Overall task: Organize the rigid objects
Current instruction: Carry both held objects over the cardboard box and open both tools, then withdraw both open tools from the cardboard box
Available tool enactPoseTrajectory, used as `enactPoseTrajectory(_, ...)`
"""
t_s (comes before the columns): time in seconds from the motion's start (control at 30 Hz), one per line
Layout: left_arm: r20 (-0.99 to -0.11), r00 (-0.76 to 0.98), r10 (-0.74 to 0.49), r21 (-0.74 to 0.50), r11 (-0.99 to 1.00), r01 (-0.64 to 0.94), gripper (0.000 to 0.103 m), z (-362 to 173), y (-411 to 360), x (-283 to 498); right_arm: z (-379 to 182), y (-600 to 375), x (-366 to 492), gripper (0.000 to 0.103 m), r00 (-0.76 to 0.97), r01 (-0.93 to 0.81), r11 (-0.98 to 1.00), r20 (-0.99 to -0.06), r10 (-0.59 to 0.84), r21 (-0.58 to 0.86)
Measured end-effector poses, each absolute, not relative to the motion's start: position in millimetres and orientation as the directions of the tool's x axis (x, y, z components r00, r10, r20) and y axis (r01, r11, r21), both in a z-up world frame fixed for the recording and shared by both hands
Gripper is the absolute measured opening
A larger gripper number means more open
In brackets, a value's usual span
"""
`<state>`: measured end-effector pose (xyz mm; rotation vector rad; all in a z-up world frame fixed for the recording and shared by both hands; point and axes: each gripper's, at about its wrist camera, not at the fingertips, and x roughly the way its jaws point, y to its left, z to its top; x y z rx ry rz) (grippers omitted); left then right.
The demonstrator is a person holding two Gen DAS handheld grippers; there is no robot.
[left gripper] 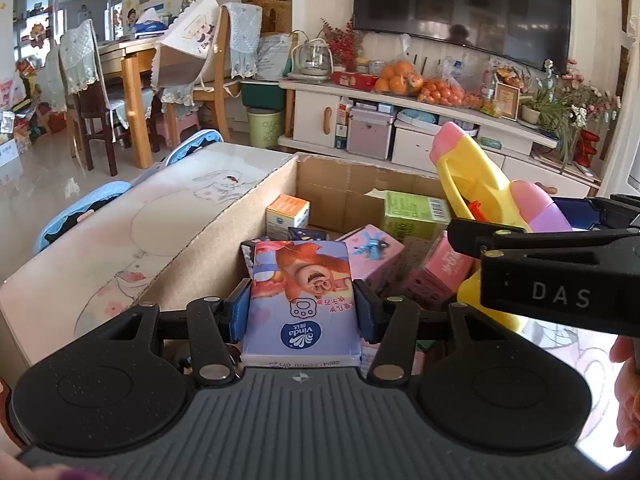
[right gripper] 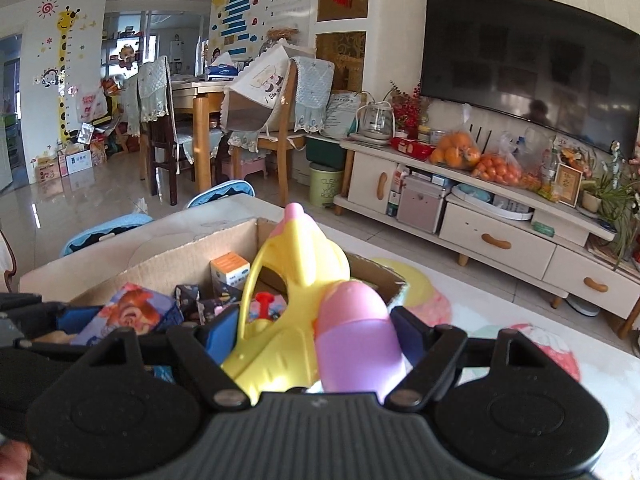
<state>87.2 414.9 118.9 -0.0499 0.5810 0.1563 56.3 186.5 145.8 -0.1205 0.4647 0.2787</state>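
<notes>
My left gripper has its blue fingers clenched on the Vinda tissue pack, which hangs over the near end of the open cardboard box. My right gripper grasps the yellow toy water gun by its pink and purple tank, nose tilted up above the box's right side. Inside the box lie an orange-topped carton, a green carton and a pink box. The box sits on the surface with a rabbit drawing.
</notes>
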Motion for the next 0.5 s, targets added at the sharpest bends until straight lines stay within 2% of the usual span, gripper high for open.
enactPoseTrajectory(0.3,-0.575,0.807,0.135,-0.016,0.984,-0.176,0.063,116.0,419.4,95.9,136.2,200.7,78.3,0.081,0.833,-0.304,0.953,-0.483,0.269,0.005)
enactPoseTrajectory(0.4,-0.579,0.804,0.136,-0.008,0.985,-0.172,0.077,115.8,419.5,95.4,134.0,201.1,79.4,0.086,0.827,-0.298,0.954,-0.491,0.274,0.029)
enactPoseTrajectory(0.5,-0.568,0.812,0.135,-0.016,0.984,-0.175,0.102,119.6,421.5,90.3,137.4,197.2,73.0,0.094,0.845,-0.275,0.961,-0.466,0.263,0.043)
